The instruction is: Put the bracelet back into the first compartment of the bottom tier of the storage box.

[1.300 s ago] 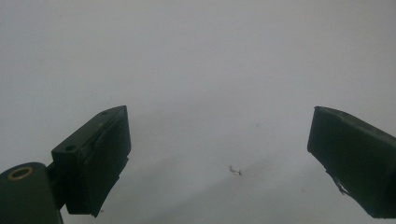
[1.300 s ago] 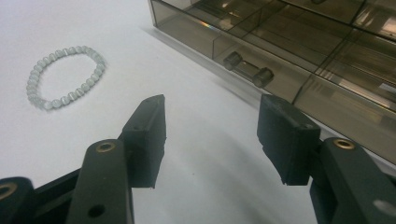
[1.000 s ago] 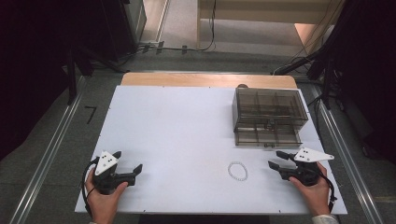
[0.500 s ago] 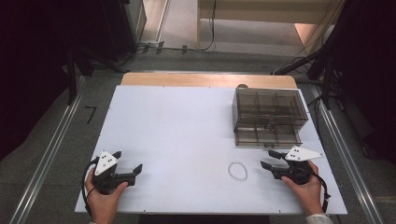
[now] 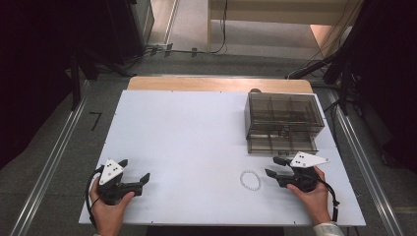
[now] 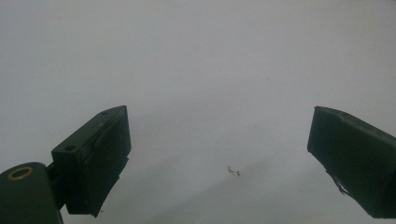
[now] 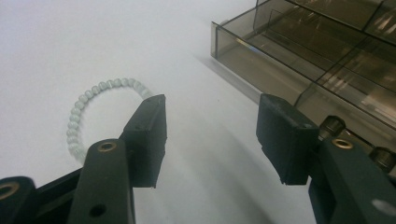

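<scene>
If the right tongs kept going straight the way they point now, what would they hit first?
Probably the bead bracelet. From above, the right tongs point left across the table with the bracelet just ahead, slightly to one side, so they might graze or narrowly miss it.

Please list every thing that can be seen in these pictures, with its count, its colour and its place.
bead bracelet: one, white, flat on the table near the front, just left of the right gripper.
drawer box: one, smoky transparent grey with compartments, at the table's far right; its lower drawer is pulled out toward the person.
table: one, white top with a wooden strip along the far edge.
floor rails: two, metal, one on each side of the table.
left gripper: one, black with a grey plate, front left, jaws open, holding nothing.
right gripper: one, black with a grey plate, front right, jaws open, beside the bracelet.
hands: two, each holding a gripper.
</scene>
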